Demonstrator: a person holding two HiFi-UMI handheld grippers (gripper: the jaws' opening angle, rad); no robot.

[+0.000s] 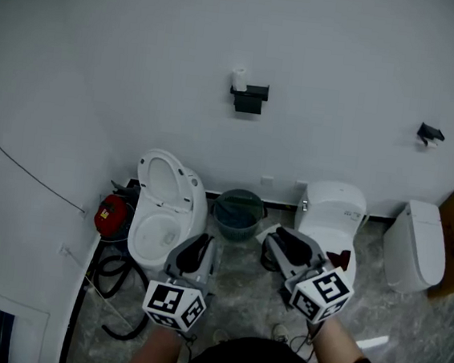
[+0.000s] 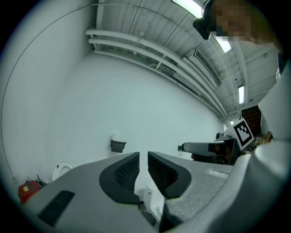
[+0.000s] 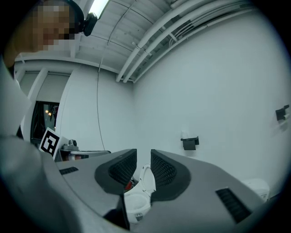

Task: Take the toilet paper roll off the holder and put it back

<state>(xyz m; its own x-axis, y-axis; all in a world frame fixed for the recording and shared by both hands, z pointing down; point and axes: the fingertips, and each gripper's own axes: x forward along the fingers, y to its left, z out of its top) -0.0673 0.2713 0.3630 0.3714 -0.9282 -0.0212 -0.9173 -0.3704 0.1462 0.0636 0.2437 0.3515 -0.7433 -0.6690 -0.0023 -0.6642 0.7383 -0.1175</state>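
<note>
**Both grippers empty; roll on wall holder**

Nearest, the left gripper (image 1: 198, 250) points level. Its jaws are all but together, with nothing between them. The right gripper (image 1: 283, 243), just beside it, is also level, with its jaws a little apart and empty.

Beyond them on the floor (image 1: 239, 299), an open toilet (image 1: 159, 210) stands at the left. A red object (image 1: 111, 213) lies at its left side. A dark bin (image 1: 236, 214) sits against the foot of the wall (image 1: 143, 63). A closed toilet (image 1: 332, 216) stands right of the bin, and a third unit (image 1: 414, 246) stands further right.

Farthest, the black holder (image 1: 250, 98) is fixed to the wall above the bin. The roll (image 1: 239, 80) stands upright on the left end of the holder's top, well apart from both grippers.
</note>
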